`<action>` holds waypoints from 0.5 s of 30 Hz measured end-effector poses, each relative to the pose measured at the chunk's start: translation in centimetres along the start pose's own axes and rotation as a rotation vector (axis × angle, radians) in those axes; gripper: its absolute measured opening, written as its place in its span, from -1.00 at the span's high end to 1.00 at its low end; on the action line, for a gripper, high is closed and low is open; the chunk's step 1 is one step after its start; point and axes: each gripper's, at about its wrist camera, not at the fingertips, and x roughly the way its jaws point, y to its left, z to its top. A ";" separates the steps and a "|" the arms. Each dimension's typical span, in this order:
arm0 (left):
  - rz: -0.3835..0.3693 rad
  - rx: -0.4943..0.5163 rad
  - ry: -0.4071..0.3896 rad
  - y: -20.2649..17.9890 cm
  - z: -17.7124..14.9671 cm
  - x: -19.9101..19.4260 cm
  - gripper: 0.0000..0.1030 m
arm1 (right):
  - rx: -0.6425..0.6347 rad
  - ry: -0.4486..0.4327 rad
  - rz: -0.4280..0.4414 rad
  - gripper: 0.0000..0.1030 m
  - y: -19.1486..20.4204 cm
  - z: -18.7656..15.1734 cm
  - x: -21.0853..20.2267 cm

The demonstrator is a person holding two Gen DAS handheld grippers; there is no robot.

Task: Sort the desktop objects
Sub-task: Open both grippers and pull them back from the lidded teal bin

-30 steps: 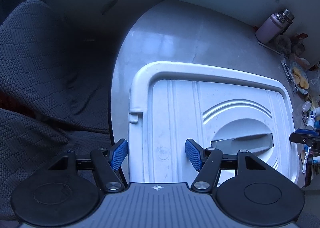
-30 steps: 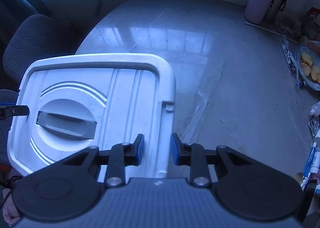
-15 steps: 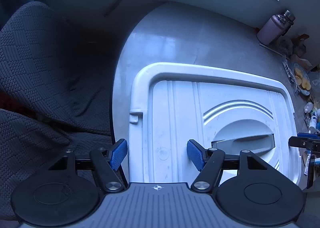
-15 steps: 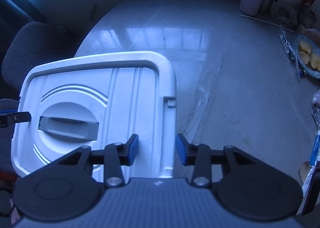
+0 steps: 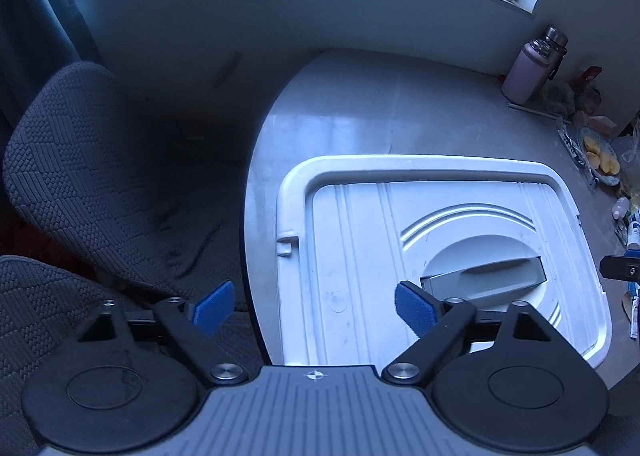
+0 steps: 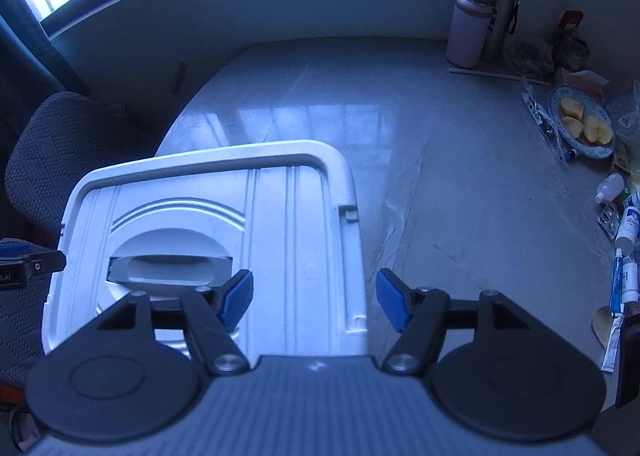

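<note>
A white lidded storage box (image 5: 360, 240) (image 6: 280, 215) with a grey recessed handle (image 5: 484, 272) (image 6: 172, 266) rests on the grey table's near left corner. My left gripper (image 5: 314, 306) hovers over the box's left rim, jaws opening wide, blue pads clear of the plastic. My right gripper (image 6: 314, 298) hangs over the box's right rim, jaws also opening, pads not touching it. Small tubes and bottles (image 6: 624, 256) lie along the table's right edge.
Two flasks (image 6: 484, 19) stand at the far right by the wall. A plate of cut fruit (image 6: 582, 123) and wrappers crowd the right side. A dark fabric chair (image 5: 100, 183) stands left of the table (image 6: 440, 159). A window sill runs behind.
Both grippers have let go of the box's rims and spread their jaws. Both have drawn back and upward, so more of the table, wall and window shows.
</note>
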 end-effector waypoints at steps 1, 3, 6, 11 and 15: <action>0.007 0.011 -0.023 -0.2 -0.5 -0.5 -0.85 | -0.010 -0.014 -0.006 -0.32 0.1 -0.5 -0.5; 0.019 0.034 -0.067 -0.8 -1.7 -1.8 -0.85 | -0.022 -0.048 -0.005 -0.32 0.6 -1.6 -1.4; 0.050 0.050 -0.149 -2.1 -4.3 -3.9 -0.85 | -0.031 -0.120 0.010 -0.33 1.3 -4.1 -2.8; 0.082 0.018 -0.279 -4.5 -9.6 -7.0 -0.85 | -0.075 -0.238 -0.020 -0.37 2.4 -9.1 -4.7; 0.104 0.004 -0.352 -6.8 -14.8 -8.1 -0.86 | -0.098 -0.314 -0.025 -0.43 2.3 -13.5 -5.1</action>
